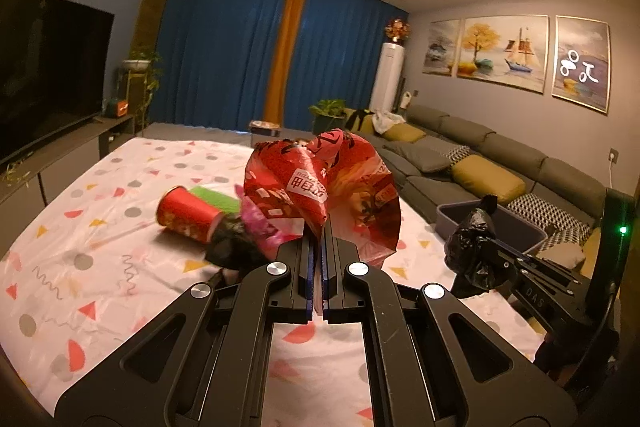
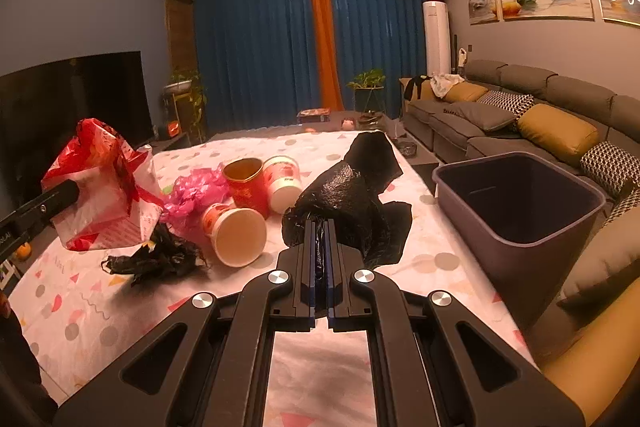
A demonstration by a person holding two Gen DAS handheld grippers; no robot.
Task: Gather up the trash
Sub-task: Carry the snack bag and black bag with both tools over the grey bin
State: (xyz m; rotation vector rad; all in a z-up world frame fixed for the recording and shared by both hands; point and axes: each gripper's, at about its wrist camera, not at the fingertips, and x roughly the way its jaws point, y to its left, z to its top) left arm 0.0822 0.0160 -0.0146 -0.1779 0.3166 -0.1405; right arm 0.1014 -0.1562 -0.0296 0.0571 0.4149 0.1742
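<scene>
While the grey bin (image 2: 516, 203) sits at the patterned tablecloth's (image 2: 80, 327) right edge, we've got the left gripper (image 1: 319, 247) clenched on a red-and-white plastic bag (image 1: 320, 187), right gripper (image 2: 320, 239) clamped on a black bag (image 2: 348, 195), both lifted off the cloth.

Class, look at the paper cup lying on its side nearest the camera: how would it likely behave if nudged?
The paper cup lies on its side, so it would probably roll, curving because it tapers. It looks empty, so likely light and easily crushed. The tablecloth looks smooth, so it may slide too.

grey sofa (image 2: 500, 107), blue curtains (image 2: 260, 43), television (image 1: 44, 67)
</scene>
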